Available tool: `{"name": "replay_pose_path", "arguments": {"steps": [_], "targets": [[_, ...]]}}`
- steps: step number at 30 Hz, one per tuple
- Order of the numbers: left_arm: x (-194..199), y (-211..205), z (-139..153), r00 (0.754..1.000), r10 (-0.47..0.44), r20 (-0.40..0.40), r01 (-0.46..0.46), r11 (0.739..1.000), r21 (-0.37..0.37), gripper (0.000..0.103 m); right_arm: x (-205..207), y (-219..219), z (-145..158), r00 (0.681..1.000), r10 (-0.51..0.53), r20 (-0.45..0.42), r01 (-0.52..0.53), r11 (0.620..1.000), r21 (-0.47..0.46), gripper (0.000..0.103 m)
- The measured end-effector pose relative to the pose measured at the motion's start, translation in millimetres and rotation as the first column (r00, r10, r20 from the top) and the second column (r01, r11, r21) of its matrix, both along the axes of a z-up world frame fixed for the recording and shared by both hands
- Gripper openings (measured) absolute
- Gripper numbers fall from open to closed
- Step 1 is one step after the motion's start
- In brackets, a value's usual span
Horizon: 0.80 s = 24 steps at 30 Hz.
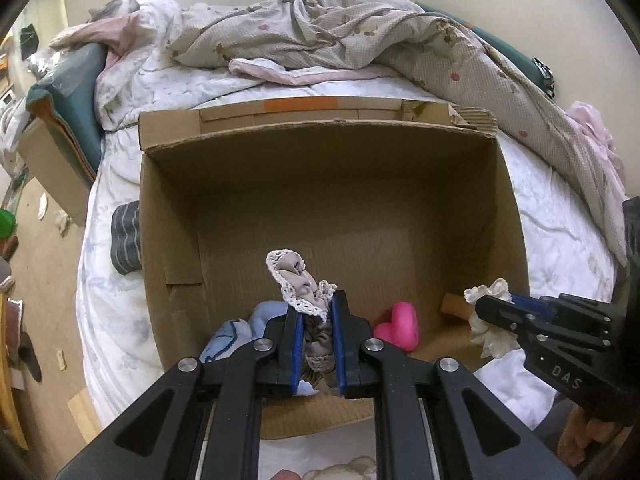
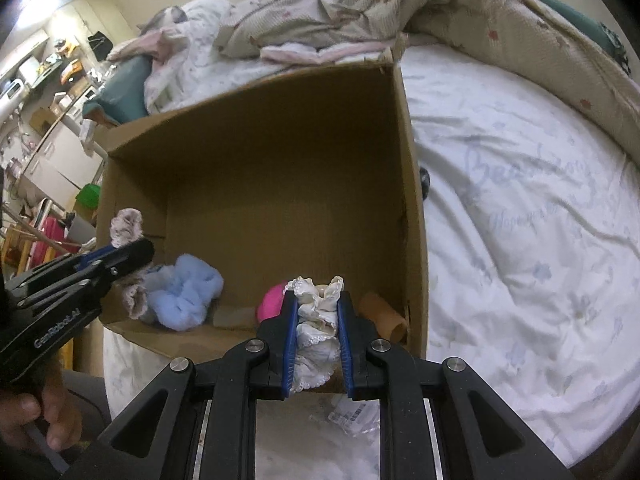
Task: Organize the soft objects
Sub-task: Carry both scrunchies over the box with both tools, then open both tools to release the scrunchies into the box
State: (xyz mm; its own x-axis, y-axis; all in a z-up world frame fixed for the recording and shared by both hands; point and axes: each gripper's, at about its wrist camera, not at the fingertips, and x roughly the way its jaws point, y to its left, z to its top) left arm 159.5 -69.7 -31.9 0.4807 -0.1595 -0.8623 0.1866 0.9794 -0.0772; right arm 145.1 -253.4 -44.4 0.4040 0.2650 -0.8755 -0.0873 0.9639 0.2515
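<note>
Scrunchies (image 1: 298, 280) clamped in both hand-held grippers (image 1: 316, 308) over box (image 1: 320, 168).

- Open brown corrugated cardboard box (image 1: 320, 184): plain tan inside, an orange strip on its far flap.
- Taupe fabric scrunchie with cream lace edging (image 1: 298, 280), between blue-padded black left tongs (image 1: 316, 312).
- White ruffled fabric scrunchie (image 2: 318, 312), in matching black-and-blue right tongs (image 2: 318, 304).
- Fluffy pale-blue soft toy (image 2: 184, 296).
- Hot-pink heart-shaped plush (image 1: 400, 326).
- White bed sheet (image 2: 520, 220) with faint blue-grey flowers.
- Beige checked quilt (image 1: 360, 28), small red and brown motifs.
</note>
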Motion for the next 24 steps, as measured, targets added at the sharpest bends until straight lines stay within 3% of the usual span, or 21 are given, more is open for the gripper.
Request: {"name": "replay_pose_path", "arguments": {"steps": [8,24], "targets": [[1.9,5.3,-2.2,0.999,0.03,-0.012,-0.03,1.0,-0.011,0.012,1.0,6.0,-9.0,0.999,0.018,-0.036,-0.019,1.0,-0.018,0.02],[2.3,5.2,-0.6,0.999,0.038,-0.013,-0.039,0.999,-0.02,0.017,4.5,0.6,-11.0,0.998,-0.006,-0.056,0.008,0.999,0.041,0.024]]}}
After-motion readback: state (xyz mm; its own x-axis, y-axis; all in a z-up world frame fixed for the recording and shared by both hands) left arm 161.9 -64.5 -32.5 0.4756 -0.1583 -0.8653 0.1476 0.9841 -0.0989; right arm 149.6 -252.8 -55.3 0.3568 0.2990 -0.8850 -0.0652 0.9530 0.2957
